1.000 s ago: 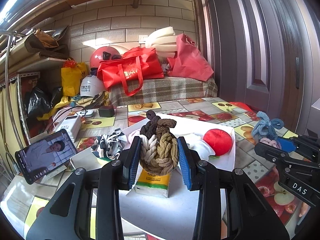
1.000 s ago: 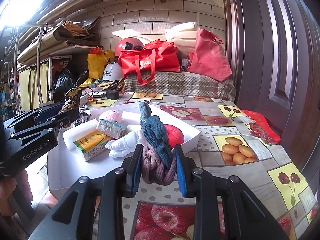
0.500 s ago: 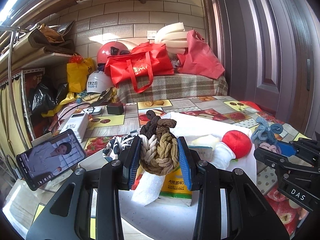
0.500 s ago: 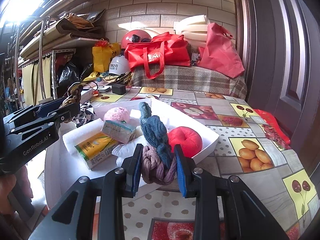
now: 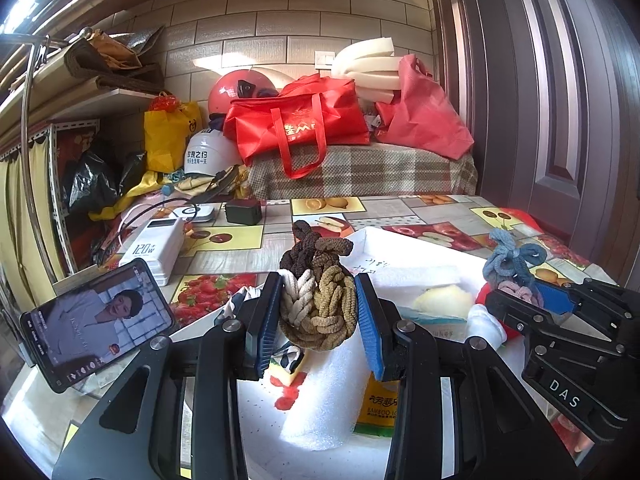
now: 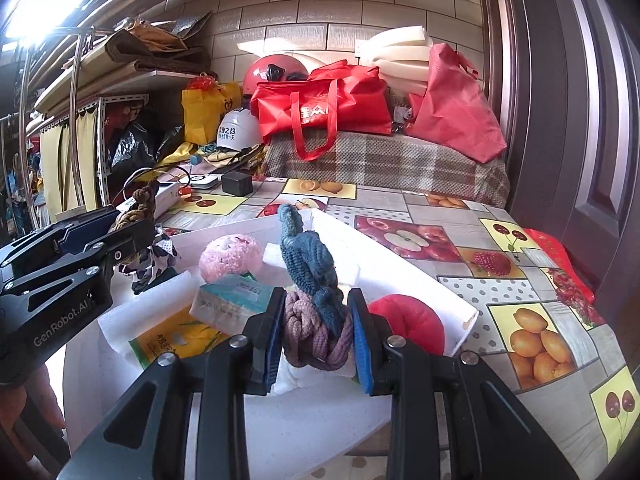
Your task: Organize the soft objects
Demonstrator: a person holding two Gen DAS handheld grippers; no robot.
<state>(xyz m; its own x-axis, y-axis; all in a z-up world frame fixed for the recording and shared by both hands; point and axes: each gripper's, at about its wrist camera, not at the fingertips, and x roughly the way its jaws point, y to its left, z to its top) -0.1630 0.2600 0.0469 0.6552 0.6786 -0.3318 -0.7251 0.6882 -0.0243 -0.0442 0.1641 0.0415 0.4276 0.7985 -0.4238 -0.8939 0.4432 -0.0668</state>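
My left gripper (image 5: 318, 312) is shut on a braided rope knot (image 5: 320, 300) in brown, tan and cream, held above the white foam tray (image 5: 404, 246). My right gripper (image 6: 316, 330) is shut on a blue and mauve braided rope knot (image 6: 314, 304), held over the tray's near part (image 6: 400, 276). In the tray lie a pink fluffy ball (image 6: 230, 256), a red soft cushion (image 6: 408, 328), a tissue pack (image 6: 228, 302), a yellow-green tissue packet (image 6: 172, 340), a foam roll (image 5: 324, 396) and a black-and-white cloth (image 6: 150, 258). Each gripper shows in the other's view (image 5: 560, 332) (image 6: 72, 264).
A phone (image 5: 96, 324) leans at the left with a video playing. A white power bank (image 5: 154, 248), a black charger (image 5: 243, 212) and cables lie behind it. Red bags (image 5: 296, 124) and helmets sit on a plaid-covered bench at the back. A door stands at the right.
Both grippers, still shut on their rope knots, have moved in over the tray; the tray's contents now sit closer and lower in both views.
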